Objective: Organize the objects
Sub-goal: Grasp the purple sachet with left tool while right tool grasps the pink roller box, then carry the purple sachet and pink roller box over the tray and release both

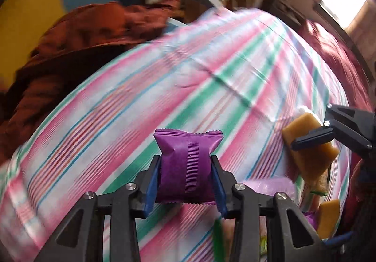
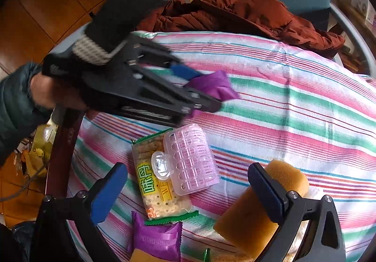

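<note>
Striped cloth (image 1: 164,88) covers the table, rust jacket (image 2: 253,13) bunched at the far edge. Left gripper (image 1: 185,182) jaws pinch a purple packet (image 1: 188,165) above the cloth, its long axis pointing away along the fingers. Right gripper (image 2: 188,189) jaws wide, an orange sponge (image 2: 263,203) against the right finger. Below: one cracker pack (image 2: 159,186), one pink hair roller (image 2: 190,158) atop it, a second purple packet (image 2: 156,237). No containers seen.

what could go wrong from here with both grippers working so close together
The left gripper pinches only the purple packet's lower half, so a fast swing might shake it loose. The open right gripper has one finger against the sponge and could nudge it off the striped cloth.
</note>
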Available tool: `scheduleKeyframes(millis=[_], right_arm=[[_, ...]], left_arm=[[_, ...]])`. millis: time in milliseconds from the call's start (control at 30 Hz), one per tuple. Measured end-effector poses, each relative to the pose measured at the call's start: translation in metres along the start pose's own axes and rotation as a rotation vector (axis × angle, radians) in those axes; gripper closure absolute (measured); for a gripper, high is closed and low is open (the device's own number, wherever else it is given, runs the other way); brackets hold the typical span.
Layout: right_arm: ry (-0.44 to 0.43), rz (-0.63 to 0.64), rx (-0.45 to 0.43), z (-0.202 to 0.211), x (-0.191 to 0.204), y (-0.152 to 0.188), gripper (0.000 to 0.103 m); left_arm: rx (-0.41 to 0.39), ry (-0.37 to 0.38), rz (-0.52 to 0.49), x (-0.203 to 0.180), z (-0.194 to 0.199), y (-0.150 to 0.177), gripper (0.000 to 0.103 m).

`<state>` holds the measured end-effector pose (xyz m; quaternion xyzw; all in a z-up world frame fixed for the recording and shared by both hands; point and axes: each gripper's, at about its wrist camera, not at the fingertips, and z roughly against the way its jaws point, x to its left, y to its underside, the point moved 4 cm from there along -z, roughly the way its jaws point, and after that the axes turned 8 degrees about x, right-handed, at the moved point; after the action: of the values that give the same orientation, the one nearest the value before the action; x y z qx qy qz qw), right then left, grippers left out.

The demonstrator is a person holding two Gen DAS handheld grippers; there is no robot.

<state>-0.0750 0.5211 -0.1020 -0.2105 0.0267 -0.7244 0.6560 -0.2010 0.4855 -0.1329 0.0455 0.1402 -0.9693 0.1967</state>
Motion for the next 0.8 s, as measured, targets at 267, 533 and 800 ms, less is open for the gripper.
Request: scheduleKeyframes(millis=[267,533,800], right_arm=[[0.086,0.080,-0.007,-0.019,0.021,-0.017,0.003],[0.083,0.106,0.045,-0.036,0.025,-0.018,0.042],[0.129,0.099,0.017,-0.021,0.039,-0.019,0.043]], left_arm=[[-0.136,-0.028,0.262,0.027,0.074,0.086,0.063],[-0.271,-0.030,0.356,0.013,0.134,0.159,0.063],[-0.356,-0.061,0.460,0.014,0.174,0.233,0.063]])
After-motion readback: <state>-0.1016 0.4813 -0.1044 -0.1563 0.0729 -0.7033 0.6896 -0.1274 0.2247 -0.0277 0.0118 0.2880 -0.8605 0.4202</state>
